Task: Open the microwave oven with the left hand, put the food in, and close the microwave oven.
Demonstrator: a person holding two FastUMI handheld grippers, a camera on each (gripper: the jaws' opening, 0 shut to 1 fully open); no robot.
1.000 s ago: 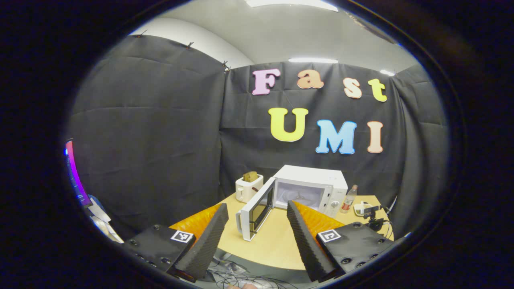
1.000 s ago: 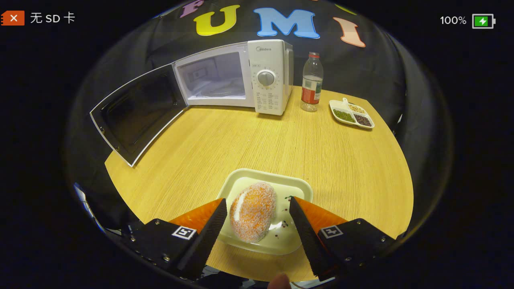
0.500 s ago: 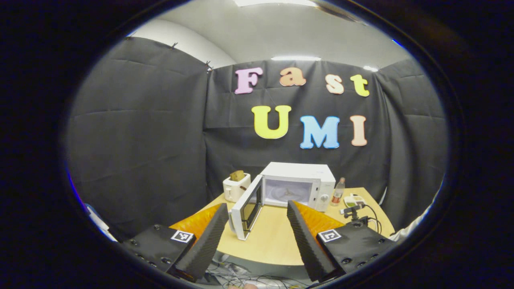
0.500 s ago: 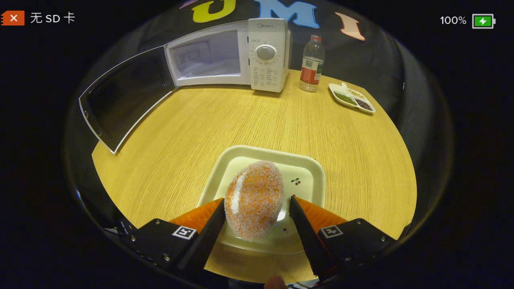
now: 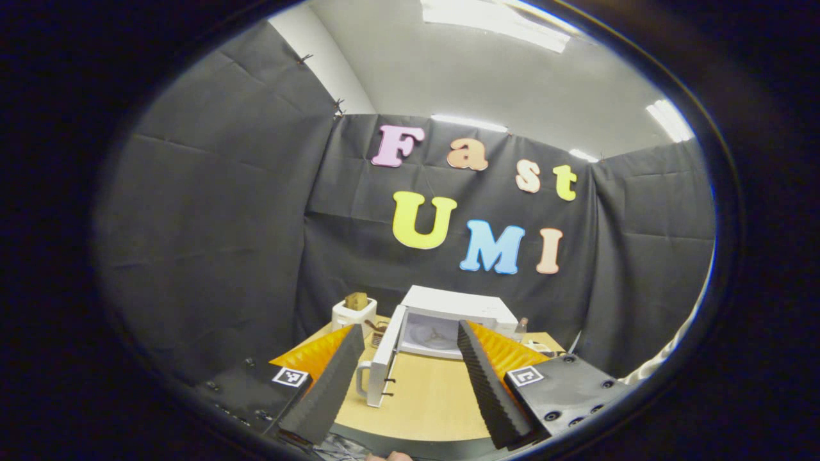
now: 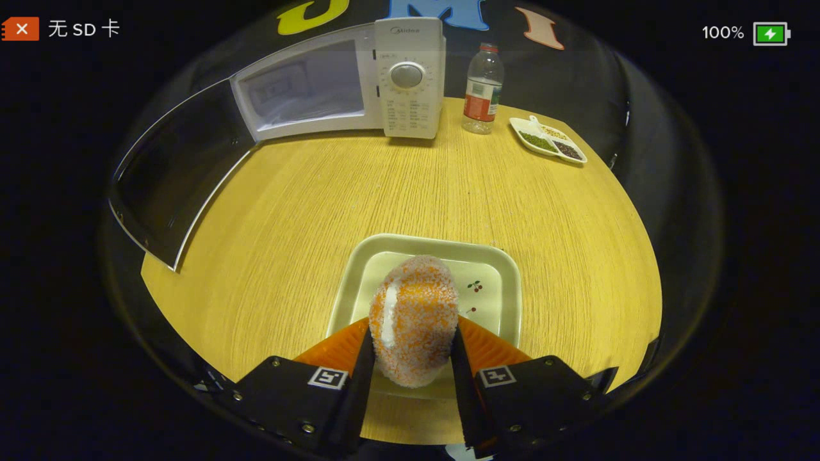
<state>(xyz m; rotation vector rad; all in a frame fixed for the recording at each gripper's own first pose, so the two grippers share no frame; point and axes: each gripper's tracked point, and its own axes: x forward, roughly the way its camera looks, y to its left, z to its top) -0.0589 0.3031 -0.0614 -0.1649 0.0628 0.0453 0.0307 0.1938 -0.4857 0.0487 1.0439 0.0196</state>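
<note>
Two fingers of the right gripper press against the sides of the oval, orange-and-white crumb-coated piece of food, one on each flank, so the gripper is clamped on it. The food sits over the pale green, square ceramic plate with small cherry marks, which rests on the near part of the round, light wooden table; whether the food touches the plate or is just off it, I cannot tell.

At the far side of the table stands the white boxy microwave oven with its round dial — its dark-glass, white-framed door is swung wide open to the left, and the pale cavity is bare to view. Just right of the oven stands a clear plastic bottle with a red label, upright. Farther right lies a white divided dish of green, pale and dark beans.

In the left gripper view, the left gripper is held back from the table with its fingers spread well apart and nothing between them. Beyond them the same open oven and its door show edge-on, and a small white toaster with a brown slice in it stands to the left of the oven, at the far left of the table.
</note>
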